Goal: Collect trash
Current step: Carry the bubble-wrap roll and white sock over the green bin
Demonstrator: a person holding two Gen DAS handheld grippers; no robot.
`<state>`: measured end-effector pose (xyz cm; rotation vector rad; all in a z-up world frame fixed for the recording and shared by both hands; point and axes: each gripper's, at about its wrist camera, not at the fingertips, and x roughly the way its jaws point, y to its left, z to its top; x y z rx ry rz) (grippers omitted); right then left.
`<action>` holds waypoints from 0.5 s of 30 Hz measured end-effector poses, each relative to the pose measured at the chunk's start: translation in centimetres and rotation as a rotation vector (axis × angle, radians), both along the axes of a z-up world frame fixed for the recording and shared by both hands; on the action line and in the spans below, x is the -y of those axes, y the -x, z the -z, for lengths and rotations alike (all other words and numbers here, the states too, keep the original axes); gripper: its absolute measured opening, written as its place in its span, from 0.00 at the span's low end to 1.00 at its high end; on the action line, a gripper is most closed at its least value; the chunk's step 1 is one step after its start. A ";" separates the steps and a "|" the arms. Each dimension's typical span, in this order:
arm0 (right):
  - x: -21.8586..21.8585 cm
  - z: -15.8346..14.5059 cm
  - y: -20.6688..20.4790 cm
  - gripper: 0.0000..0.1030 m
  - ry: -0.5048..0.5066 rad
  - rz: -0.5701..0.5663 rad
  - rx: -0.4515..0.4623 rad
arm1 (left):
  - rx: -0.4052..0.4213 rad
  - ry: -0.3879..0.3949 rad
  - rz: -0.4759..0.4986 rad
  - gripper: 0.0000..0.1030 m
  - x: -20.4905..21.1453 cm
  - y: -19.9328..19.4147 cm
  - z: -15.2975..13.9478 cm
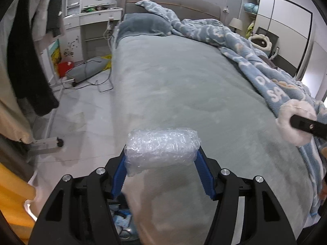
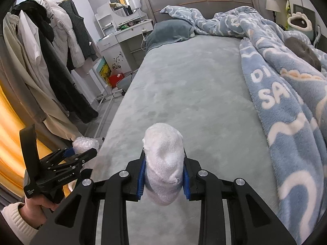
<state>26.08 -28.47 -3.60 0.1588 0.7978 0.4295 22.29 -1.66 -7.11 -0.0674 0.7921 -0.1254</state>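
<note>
My left gripper (image 1: 162,157) is shut on a clear wad of bubble wrap (image 1: 162,147) and holds it above the bed's near left corner. It also shows in the right wrist view (image 2: 78,150), at the lower left, with the bubble wrap (image 2: 85,144) between its blue pads. My right gripper (image 2: 163,171) is shut on a white crumpled wad of cloth or tissue (image 2: 163,159), held over the grey-green bed sheet (image 2: 184,85). In the left wrist view the white wad (image 1: 294,120) and the right gripper's black body show at the far right edge.
A blue patterned blanket (image 2: 286,102) is bunched along the bed's right side, with a pillow (image 2: 171,30) at the head. A clothes rack with coats (image 2: 51,51) stands left of the bed. A white dresser (image 1: 92,20), a cable and bags lie on the floor (image 1: 85,71).
</note>
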 end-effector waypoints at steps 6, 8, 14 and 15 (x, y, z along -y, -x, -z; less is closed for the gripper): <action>-2.2 -0.6 2.6 0.29 -0.039 -0.004 0.006 | -0.039 0.006 -0.043 0.63 -3.2 2.1 0.8; -3.5 -0.9 3.6 0.29 -0.037 -0.020 0.015 | -0.055 0.010 -0.052 0.63 -4.0 2.7 1.2; -6.5 -1.3 5.7 0.29 -0.032 -0.055 0.025 | -0.114 0.005 -0.096 0.63 -6.9 4.5 2.4; -7.0 -1.4 6.0 0.29 -0.032 -0.061 0.025 | -0.128 0.002 -0.111 0.63 -7.7 4.9 2.6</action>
